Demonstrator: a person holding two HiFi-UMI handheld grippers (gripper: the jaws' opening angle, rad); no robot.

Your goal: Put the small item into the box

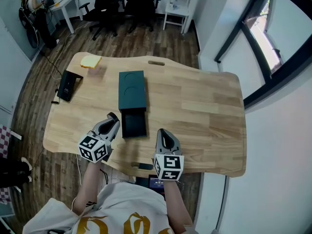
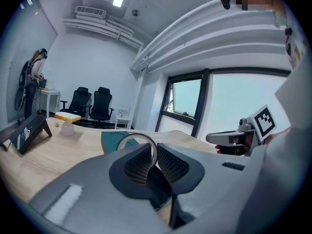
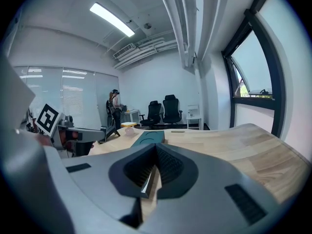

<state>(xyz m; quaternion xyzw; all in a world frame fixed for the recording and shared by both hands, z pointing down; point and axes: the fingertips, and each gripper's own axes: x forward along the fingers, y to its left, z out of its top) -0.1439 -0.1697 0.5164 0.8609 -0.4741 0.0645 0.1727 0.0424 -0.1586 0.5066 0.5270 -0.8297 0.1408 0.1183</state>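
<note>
The left gripper is clamped on a thin metal ring, which stands upright between its pads. Just to its right lies an open black tray, touching the near end of the teal box, on a pale wooden table. The right gripper, its jaws pressed together on nothing, is on the tray's other side. Far ahead of both, black office chairs stand on dark plank flooring. A window lies beyond the right gripper's right.
</note>
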